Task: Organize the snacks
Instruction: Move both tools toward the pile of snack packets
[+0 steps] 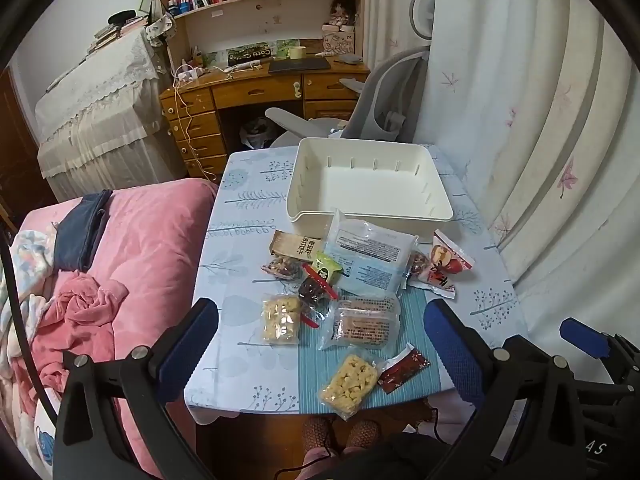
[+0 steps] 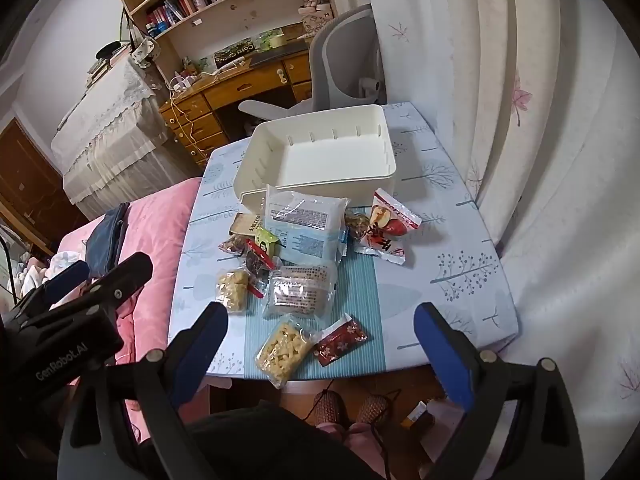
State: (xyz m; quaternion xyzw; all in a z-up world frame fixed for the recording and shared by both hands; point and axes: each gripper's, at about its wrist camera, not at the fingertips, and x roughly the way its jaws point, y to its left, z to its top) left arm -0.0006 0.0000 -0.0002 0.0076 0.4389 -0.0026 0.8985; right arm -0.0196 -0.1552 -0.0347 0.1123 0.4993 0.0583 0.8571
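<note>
Nearest the cameras were the two handheld grippers, raised above the near edge of a small table (image 1: 240, 208). The left gripper (image 1: 320, 344) had its blue-padded fingers spread wide and held nothing; the right gripper (image 2: 320, 340) was likewise wide open and empty. Neither touched any snack.

Just beyond them, on the pale leaf-printed tablecloth, lay a loose heap of wrapped snacks. Closest to the table's edge sat a yellow puffed-rice bar (image 1: 349, 384) in clear wrap, with a small dark red packet (image 1: 402, 370) just beside it. Farther in were a second puffed-rice bar (image 1: 281, 319), a clear pack of brown biscuits (image 1: 366, 322), and a large pale blue packet (image 1: 370, 258) leaning against the front wall of a white plastic bin (image 1: 304, 184). A red-and-white apple-print packet (image 1: 444, 266) lay to the right of the pile. The bin stood at the far side of the table and had nothing in it, so the sorting appeared not to have begun.

Several risks seemed likely. The nearest bar overhung the table's edge slightly and a careless nudge could send it to the floor. The wrappers were slick and overlapped, so closing on one might drag or lift a neighbour. Squeezing hard might crush the brittle rice bars.
</note>
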